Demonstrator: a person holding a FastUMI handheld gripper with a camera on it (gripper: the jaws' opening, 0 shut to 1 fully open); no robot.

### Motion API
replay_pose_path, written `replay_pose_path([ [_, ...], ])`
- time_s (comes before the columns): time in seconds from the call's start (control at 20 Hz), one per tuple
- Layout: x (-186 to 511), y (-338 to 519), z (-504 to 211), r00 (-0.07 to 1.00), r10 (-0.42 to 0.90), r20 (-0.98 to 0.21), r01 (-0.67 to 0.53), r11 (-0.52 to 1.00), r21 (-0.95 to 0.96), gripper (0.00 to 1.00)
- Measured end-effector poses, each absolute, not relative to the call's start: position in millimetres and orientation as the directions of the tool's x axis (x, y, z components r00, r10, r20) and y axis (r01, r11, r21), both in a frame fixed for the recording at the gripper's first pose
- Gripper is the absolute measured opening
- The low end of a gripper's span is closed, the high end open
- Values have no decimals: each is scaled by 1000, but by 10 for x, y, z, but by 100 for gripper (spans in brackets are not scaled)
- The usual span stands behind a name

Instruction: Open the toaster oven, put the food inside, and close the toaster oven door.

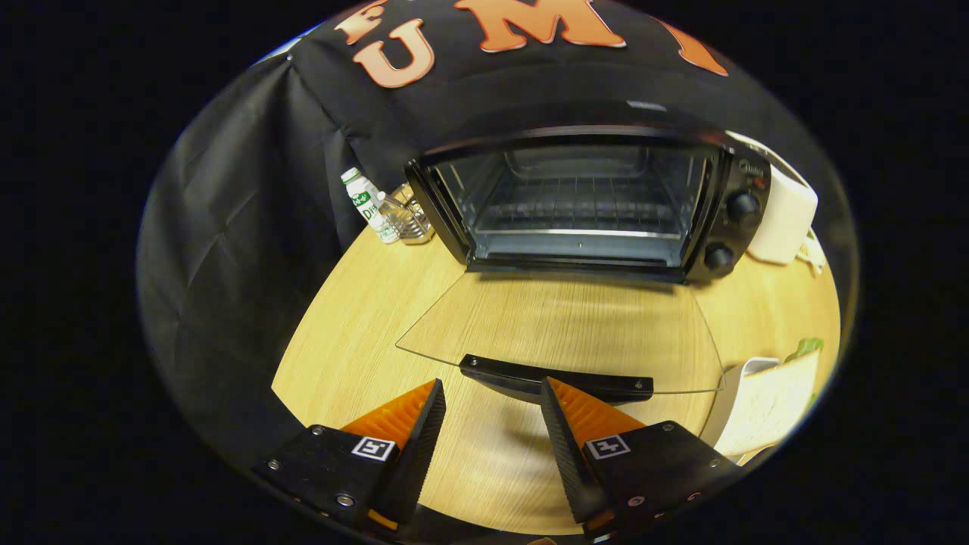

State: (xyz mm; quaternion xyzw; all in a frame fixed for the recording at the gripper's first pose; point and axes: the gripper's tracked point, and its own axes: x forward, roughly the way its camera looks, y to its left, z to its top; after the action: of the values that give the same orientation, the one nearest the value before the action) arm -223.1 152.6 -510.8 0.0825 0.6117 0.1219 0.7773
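Claw (492, 397) spread wide, empty; toaster oven door (560, 325) lies flat ahead, handle (556, 381) at the fingertips, leaving the rack (579, 204) beyond reachable for food.

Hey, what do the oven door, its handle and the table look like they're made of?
Oven door: clear glass, it seems; the wood grain shows straight through it. Door handle: likely glossy black plastic. Table: pale wood or wood-look laminate, with a smooth, slightly shiny grain. The hand-held gripper is open, just short of the handle.

Toaster oven (583, 204) at far side of tabletop (363, 318), black, empty rack inside. Glass door (560, 333) fully down, flat, handle (556, 378) nearest. Sliced bread (768, 409) near right.
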Motion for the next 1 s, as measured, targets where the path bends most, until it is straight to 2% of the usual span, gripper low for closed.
replay_pose_path([
  [0.2,-2273,1292,-5373,187,221,-957,-79,975,209,74],
  [0.45,-2285,1285,-5410,156,275,-949,-3,961,278,74],
  [0.65,-2186,1095,-5119,225,277,-934,27,956,291,75],
  [0.8,-2136,882,-4692,282,286,-916,11,953,301,82],
  [1.0,-2045,282,-4187,359,226,-906,28,967,253,92],
])
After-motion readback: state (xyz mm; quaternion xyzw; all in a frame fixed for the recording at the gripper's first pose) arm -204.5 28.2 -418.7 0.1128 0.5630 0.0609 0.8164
